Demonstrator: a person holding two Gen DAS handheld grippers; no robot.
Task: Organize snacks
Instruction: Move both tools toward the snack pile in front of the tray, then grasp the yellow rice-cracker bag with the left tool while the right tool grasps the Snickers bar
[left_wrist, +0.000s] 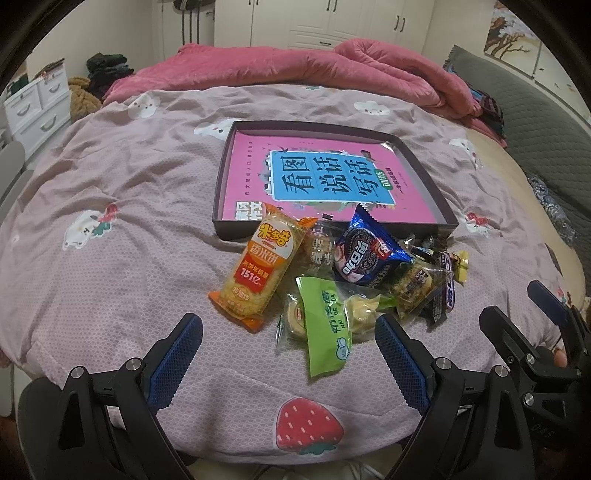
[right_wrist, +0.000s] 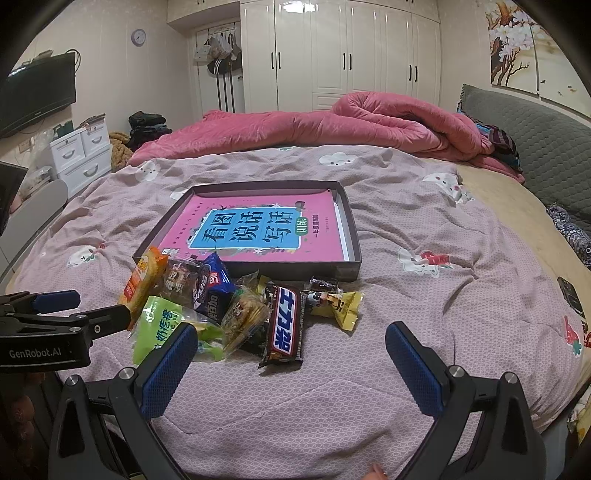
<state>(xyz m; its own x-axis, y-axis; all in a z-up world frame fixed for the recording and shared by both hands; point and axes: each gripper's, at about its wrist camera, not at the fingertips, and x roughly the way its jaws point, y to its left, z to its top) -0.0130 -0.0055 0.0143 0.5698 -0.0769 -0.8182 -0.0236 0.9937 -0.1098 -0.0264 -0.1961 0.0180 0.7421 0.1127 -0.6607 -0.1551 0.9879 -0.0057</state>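
Note:
A pile of wrapped snacks lies on the bed in front of a dark shallow tray that holds a pink book. In the pile are an orange rice cracker pack, a green pastry pack, a blue Oreo pack, a Snickers bar and a yellow candy. My left gripper is open just before the green pack. My right gripper is open just before the Snickers bar. Both are empty.
The bed has a lilac patterned cover. A rolled pink quilt lies at the back. A grey headboard is at the right. White drawers and wardrobes stand beyond the bed.

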